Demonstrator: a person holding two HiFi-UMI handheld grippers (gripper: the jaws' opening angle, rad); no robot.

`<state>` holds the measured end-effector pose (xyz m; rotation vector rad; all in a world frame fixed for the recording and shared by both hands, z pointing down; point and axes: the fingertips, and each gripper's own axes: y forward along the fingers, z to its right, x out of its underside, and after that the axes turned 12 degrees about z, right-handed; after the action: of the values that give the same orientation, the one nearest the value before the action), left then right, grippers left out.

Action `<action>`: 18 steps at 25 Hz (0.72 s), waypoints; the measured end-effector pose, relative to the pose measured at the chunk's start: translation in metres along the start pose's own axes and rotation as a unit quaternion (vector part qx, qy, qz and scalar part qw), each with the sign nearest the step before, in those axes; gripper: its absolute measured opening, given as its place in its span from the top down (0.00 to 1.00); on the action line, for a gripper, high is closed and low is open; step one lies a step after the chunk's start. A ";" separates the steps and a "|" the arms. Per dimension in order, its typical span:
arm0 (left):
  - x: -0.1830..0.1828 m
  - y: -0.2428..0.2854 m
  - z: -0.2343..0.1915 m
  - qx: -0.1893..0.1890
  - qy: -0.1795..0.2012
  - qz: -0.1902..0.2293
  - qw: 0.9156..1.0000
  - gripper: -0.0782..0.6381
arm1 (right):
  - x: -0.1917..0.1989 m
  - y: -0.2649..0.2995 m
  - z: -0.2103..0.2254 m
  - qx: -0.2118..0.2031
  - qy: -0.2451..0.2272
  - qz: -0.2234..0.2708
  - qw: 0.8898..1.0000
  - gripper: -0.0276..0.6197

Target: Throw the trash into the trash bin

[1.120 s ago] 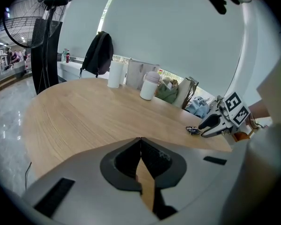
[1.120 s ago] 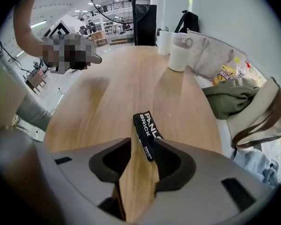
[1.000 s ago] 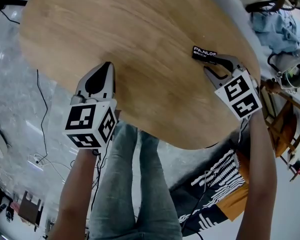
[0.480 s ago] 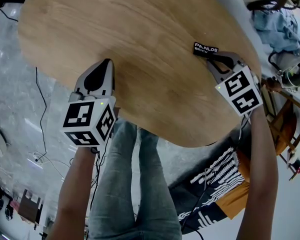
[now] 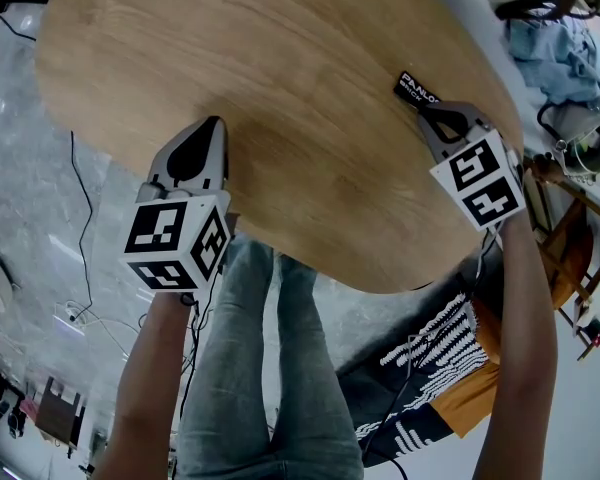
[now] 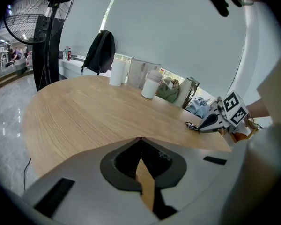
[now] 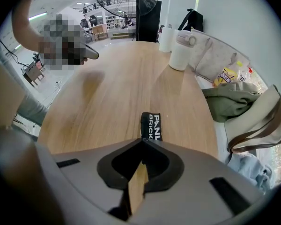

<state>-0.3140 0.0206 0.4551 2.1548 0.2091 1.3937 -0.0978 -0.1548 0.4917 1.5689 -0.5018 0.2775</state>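
Note:
The trash is a black wrapper (image 5: 416, 90) with white print, lying on the round wooden table (image 5: 280, 68) near its right edge. My right gripper (image 5: 427, 110) points steeply down at it. Its jaws have just been closing, and they are now shut on the wrapper's near end. In the right gripper view the wrapper (image 7: 151, 124) runs straight out from the meeting tips of the right gripper (image 7: 143, 140). My left gripper (image 5: 212, 130) hovers over the table's near left edge, shut and empty (image 6: 140, 138). In its view, the wrapper (image 6: 192, 125) is far off to the right.
A white cup (image 7: 181, 55) and a paper roll (image 7: 166, 34) stand at the table's far side. A green cloth (image 7: 229, 100) and a bag (image 7: 257, 125) lie past the right edge. A fan (image 6: 25, 27) and a hanging backpack (image 6: 100, 53) stand beyond the table.
The right gripper's jaws have closed onto the wrapper's end. The wrapper has swung from lying crosswise to pointing in line with the jaws. The left gripper has not moved.

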 end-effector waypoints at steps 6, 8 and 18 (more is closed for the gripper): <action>-0.001 0.000 0.002 0.001 0.000 0.002 1.000 0.87 | -0.002 -0.005 0.000 0.003 0.005 0.004 1.000 0.95; -0.002 -0.001 0.003 0.002 -0.001 0.003 1.000 0.87 | -0.003 -0.007 -0.001 0.006 0.004 0.006 1.000 0.95; -0.001 -0.010 0.017 0.013 0.004 0.006 1.000 0.87 | -0.004 -0.032 -0.007 0.029 0.018 0.021 0.999 0.95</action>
<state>-0.2985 0.0221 0.4440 2.1745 0.2175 1.4151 -0.0854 -0.1476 0.4623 1.6092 -0.5035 0.3540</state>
